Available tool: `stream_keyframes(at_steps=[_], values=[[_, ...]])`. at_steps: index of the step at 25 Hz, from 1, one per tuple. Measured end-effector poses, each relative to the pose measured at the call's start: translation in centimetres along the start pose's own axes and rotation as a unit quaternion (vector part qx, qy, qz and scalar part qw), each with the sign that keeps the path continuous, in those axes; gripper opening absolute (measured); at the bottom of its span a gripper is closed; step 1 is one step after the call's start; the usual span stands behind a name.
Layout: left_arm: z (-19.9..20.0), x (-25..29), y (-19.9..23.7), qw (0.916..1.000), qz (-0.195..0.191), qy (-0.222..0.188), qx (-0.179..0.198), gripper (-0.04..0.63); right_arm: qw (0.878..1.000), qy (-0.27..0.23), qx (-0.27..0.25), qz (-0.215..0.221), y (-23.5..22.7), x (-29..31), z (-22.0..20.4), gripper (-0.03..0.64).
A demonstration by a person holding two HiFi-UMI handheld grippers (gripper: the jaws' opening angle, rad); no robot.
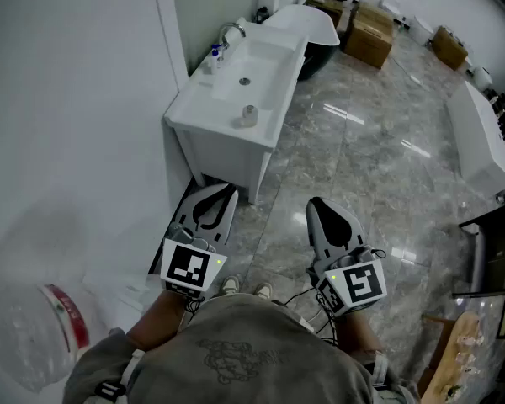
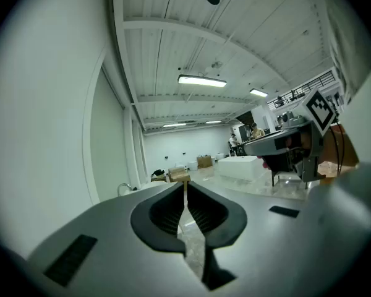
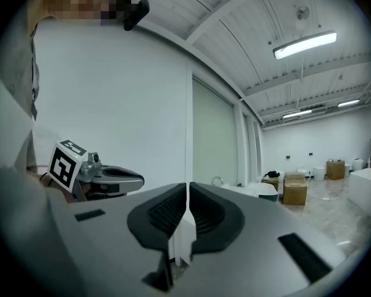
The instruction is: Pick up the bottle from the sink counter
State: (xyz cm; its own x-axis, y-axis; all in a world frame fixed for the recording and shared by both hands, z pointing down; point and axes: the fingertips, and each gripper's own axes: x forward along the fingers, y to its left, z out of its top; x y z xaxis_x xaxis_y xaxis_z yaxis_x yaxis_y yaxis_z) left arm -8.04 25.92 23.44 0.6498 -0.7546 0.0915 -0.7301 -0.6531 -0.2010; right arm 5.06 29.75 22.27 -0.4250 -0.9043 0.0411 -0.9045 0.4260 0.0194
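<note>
A small bottle (image 1: 215, 56) with a blue top stands at the back of the white sink counter (image 1: 200, 103), beside the faucet (image 1: 230, 32). A short grey cup-like thing (image 1: 249, 114) sits near the counter's front edge. Both grippers hover level over the floor, well short of the vanity. My left gripper (image 1: 226, 194) is shut with nothing between its jaws (image 2: 185, 188). My right gripper (image 1: 316, 203) is likewise shut and empty (image 3: 187, 189). In the gripper views only the faucet (image 3: 217, 180) and the basin's rim show; the bottle is too small to make out.
A white wall (image 1: 76, 108) runs along the left. Cardboard boxes (image 1: 370, 32) and a dark tub (image 1: 320, 55) stand beyond the vanity, a white bathtub (image 1: 481, 141) at the right. A clear jug with a red label (image 1: 42, 326) lies at lower left; a glass table (image 1: 480, 335) at lower right.
</note>
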Motion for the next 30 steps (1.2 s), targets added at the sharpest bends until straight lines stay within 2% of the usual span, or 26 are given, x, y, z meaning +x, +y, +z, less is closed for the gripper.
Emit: stream_keyframes(at_steps=[13,30], values=[[-0.2,-0.4,-0.2,1.0000,0.005,0.006,0.001,0.029,1.000,-0.011,0.013,0.010,0.1,-0.2,0.1,0.037],[-0.7,0.7,-2.7,0.9995,0.027,0.016,-0.002,0.029,0.999,-0.007,0.025,0.028,-2.8,-1.6,-1.2,0.037]])
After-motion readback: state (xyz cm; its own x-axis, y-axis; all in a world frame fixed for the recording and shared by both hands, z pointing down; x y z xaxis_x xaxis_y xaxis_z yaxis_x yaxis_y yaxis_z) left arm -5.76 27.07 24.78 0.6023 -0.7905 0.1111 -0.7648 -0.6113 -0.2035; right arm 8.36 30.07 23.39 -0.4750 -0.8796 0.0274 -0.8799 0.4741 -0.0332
